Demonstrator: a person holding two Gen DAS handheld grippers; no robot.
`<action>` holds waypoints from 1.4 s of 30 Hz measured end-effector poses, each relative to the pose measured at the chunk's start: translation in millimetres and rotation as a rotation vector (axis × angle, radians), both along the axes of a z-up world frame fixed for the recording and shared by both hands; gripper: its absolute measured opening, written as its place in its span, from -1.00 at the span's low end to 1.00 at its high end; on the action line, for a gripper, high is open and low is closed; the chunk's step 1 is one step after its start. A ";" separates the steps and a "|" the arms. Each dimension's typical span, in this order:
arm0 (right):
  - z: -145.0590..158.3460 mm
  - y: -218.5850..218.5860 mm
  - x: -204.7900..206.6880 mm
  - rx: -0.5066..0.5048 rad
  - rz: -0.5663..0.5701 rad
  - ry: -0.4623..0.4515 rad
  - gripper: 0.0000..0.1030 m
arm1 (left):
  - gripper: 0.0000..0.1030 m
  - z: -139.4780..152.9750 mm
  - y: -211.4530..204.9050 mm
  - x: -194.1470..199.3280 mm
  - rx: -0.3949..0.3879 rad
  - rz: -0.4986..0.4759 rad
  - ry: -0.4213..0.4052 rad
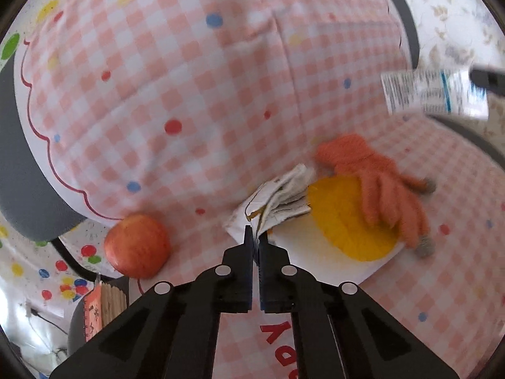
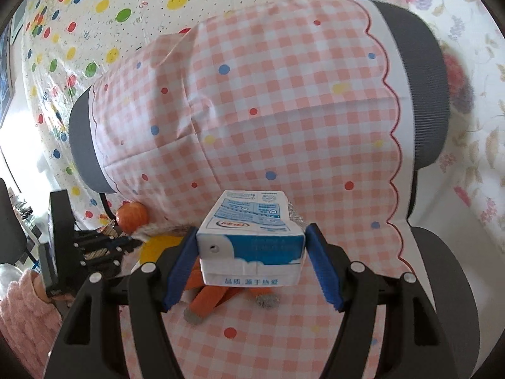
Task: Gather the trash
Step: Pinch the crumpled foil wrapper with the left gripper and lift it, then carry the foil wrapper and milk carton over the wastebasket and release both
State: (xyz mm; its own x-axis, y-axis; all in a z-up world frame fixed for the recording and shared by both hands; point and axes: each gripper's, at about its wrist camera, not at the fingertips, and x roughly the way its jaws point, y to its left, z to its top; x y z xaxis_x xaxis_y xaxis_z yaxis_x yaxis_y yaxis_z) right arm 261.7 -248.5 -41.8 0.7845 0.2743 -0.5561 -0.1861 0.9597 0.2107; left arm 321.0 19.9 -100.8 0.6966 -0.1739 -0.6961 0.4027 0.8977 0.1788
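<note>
**A:** On the chair seat, under the pink checked cloth (image 1: 195,101), what did each side have?

**B:** Left gripper (image 1: 256,237) had its jaws closed on the near edge of a crumpled paper wrapper (image 1: 284,199). Wrapper was lying on the cloth, partly over a yellow disc (image 1: 344,221) on a white plate (image 1: 318,265).

**A:** And the right?

**B:** Right gripper (image 2: 251,252) was holding a blue-and-white milk carton (image 2: 252,240) between its blue pads (image 2: 181,268), jaws wide and pressed on both sides. Carton was clear of the seat, up in the air. In the left wrist view it showed at the far right edge (image 1: 432,91), well apart from the wrapper.

**A:** Other items?

**B:** Orange knit glove (image 1: 382,186) lay to the right, draped over the yellow disc's far-right rim, grey fingertips hanging past the plate. Red apple (image 1: 137,246) sat left of the left gripper, near the cloth's scalloped edge, apart from the wrapper. Person's fuzzy pink sleeve (image 2: 22,309) was visible low left in the right wrist view, behind the left gripper.

**A:** Chair?

**B:** Grey backrest (image 2: 423,94) was behind, cloth draped over it.
</note>
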 end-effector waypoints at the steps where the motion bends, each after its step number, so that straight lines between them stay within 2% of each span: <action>1: 1.6 -0.8 -4.8 -0.002 -0.012 -0.005 0.31 | -0.97 7.2 2.6 -1.9 -0.027 0.008 -0.004; 4: 10.1 -4.6 -23.7 0.015 -0.046 -0.030 0.31 | -0.97 45.7 18.1 -19.5 -0.187 0.060 -0.030; 7: 20.0 -8.2 -48.0 0.027 -0.078 -0.060 0.31 | -0.97 83.2 25.8 -50.1 -0.244 0.136 -0.120; 10: 24.5 -9.2 -78.8 0.033 -0.091 -0.073 0.31 | -0.97 100.8 25.3 -83.4 -0.306 0.168 -0.120; 12: 23.6 -8.8 -97.9 0.029 -0.094 -0.071 0.31 | -0.96 97.6 15.0 -108.2 -0.311 0.182 -0.077; 15: 15.3 -11.9 -132.7 0.016 -0.109 -0.058 0.31 | -0.96 83.9 2.9 -137.9 -0.374 0.158 -0.023; 18: 6.2 -16.1 -164.6 -0.005 -0.139 -0.052 0.31 | -0.96 66.2 -18.6 -173.5 -0.405 0.161 -0.030; 20: 1.6 -20.3 -184.4 -0.007 -0.158 -0.052 0.31 | -0.96 55.5 -35.5 -190.0 -0.373 0.152 -0.045; 22: -1.9 -25.6 -205.8 -0.015 -0.184 -0.063 0.31 | -0.96 45.7 -59.8 -203.5 -0.347 0.103 -0.034; 27: -11.1 -35.4 -243.3 -0.066 -0.232 -0.068 0.31 | -0.96 40.3 -92.9 -237.0 -0.379 -0.001 -0.026; 34: -21.7 -59.9 -286.0 -0.085 -0.269 -0.008 0.31 | -0.96 27.0 -136.7 -274.0 -0.394 -0.125 0.027; 38: -19.2 -76.2 -315.2 -0.121 -0.332 -0.012 0.31 | -0.96 17.1 -162.5 -291.2 -0.419 -0.196 0.084; 42: -23.7 -96.9 -341.7 -0.124 -0.407 0.003 0.31 | -0.96 16.0 -186.5 -305.5 -0.403 -0.270 0.086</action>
